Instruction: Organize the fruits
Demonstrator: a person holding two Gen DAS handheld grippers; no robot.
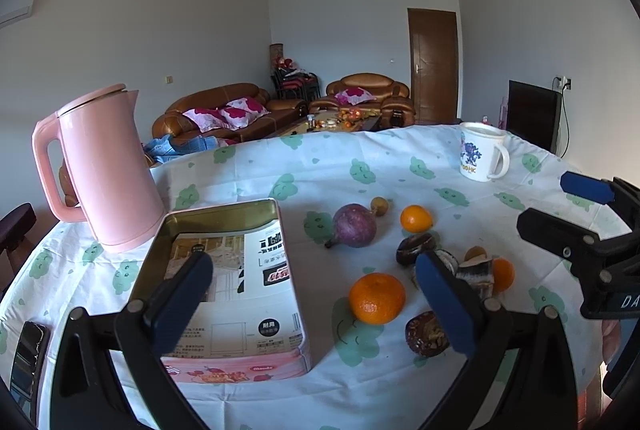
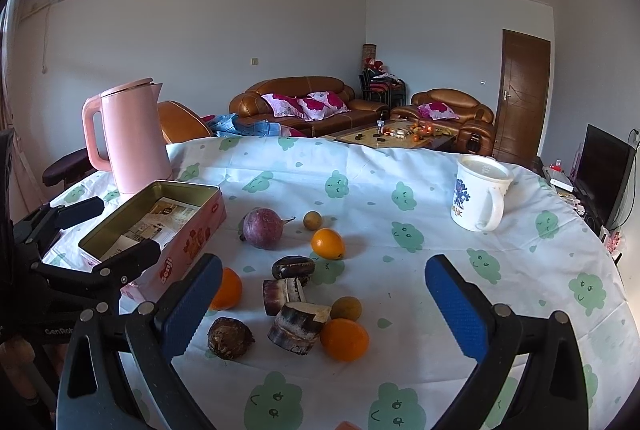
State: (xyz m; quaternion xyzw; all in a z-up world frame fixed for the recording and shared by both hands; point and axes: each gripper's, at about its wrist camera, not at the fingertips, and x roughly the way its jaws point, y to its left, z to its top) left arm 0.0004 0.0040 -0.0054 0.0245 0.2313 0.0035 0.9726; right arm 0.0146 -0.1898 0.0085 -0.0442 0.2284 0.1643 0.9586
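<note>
Loose fruit lies on the clouded tablecloth [image 2: 400, 165]: a purple passion fruit [image 2: 262, 228], three oranges [image 2: 344, 338], small longans [image 2: 312, 220], dark water chestnuts [image 2: 229, 338] and cut sugarcane pieces [image 2: 298, 326]. An open pink tin [image 1: 224, 207] with only a printed leaflet inside stands left of them. My left gripper [image 1: 316, 306] hovers open, straddling the tin's right wall and an orange [image 1: 377, 298]. Over the sugarcane and the nearest orange, my right gripper [image 2: 324, 310] is open and holds nothing.
A pink kettle [image 1: 108, 169] stands behind the tin at the table's left edge. A white mug [image 2: 478, 197] sits at the far right. A phone [image 1: 28, 354] lies at the near left edge. Sofas and a door are beyond the table.
</note>
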